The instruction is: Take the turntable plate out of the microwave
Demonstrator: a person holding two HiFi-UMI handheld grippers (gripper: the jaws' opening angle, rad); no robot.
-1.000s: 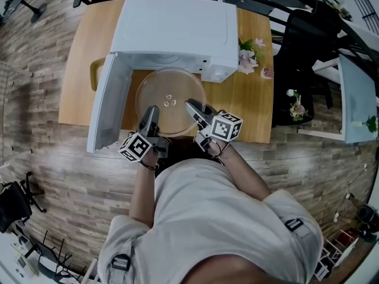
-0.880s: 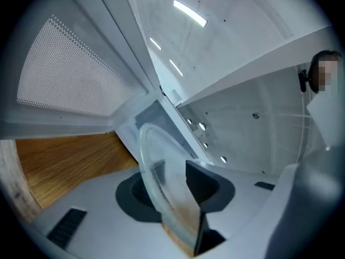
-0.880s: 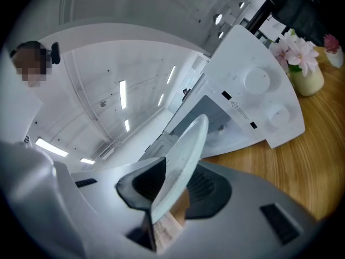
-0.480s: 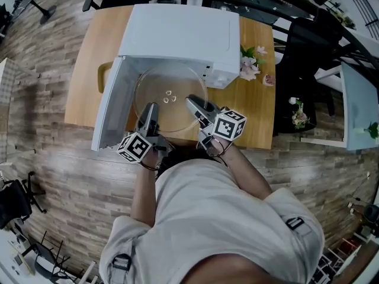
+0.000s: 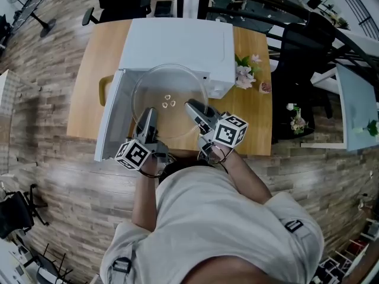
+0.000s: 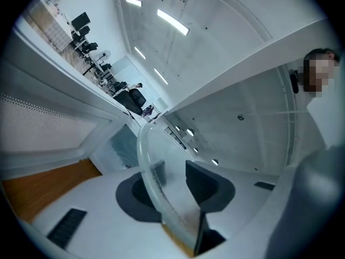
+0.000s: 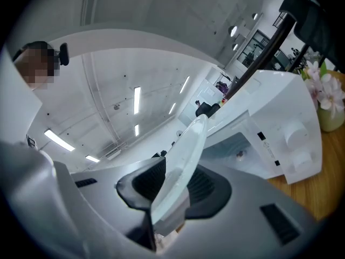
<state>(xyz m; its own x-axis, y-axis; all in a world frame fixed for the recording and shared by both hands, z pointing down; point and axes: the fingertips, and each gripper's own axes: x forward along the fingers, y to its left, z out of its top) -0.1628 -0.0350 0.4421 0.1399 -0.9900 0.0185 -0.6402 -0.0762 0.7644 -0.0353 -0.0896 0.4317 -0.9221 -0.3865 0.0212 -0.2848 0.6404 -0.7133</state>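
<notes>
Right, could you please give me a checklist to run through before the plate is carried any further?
1. Left gripper shut on the turntable plate at its rim: ok.
2. Right gripper shut on the rim's other side: ok.
3. Microwave door swung open, beside the plate and not across it: ok.
4. Plate's far edge clear of the microwave opening: cannot tell from the head view.
5. Bare table in front of the microwave for setting down: ok.
6. Flowers apart from the plate: ok.
</notes>
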